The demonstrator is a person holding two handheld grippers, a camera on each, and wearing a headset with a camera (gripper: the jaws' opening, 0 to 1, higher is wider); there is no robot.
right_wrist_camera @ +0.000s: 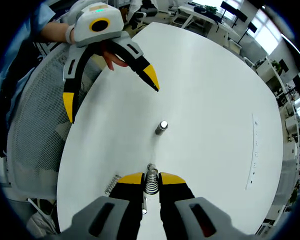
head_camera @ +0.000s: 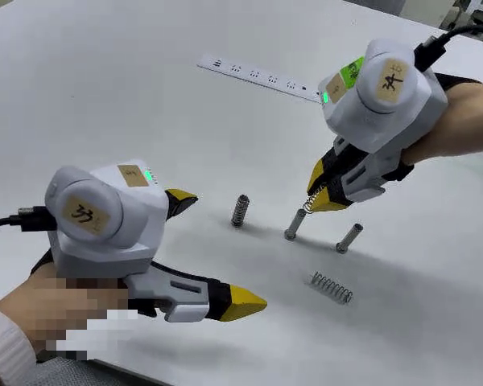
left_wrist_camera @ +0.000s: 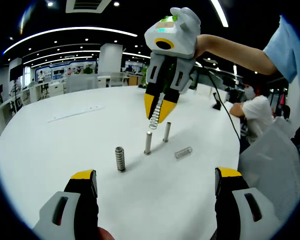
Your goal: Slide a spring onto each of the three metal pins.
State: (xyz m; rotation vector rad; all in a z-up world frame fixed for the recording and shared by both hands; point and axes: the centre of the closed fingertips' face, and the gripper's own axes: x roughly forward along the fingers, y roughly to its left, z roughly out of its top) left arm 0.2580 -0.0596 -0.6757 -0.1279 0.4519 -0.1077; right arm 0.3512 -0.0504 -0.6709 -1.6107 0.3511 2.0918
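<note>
Our right hand-held gripper (head_camera: 320,195) clenched on a spring (head_camera: 309,206) just over a bare pin (head_camera: 295,224), our left hand-held gripper (head_camera: 219,248) released, near the front edge of the bench (head_camera: 105,96)

A white table (head_camera: 105,96) carries three upright metal pins in a row. On the left is a spring-covered pin (head_camera: 240,211); the middle pin (head_camera: 295,224) and right pin (head_camera: 348,238) stand bare. A loose spring (head_camera: 332,288) lies nearer, toward the right. A long white strip (head_camera: 258,77) lies flat at the far side.
</note>
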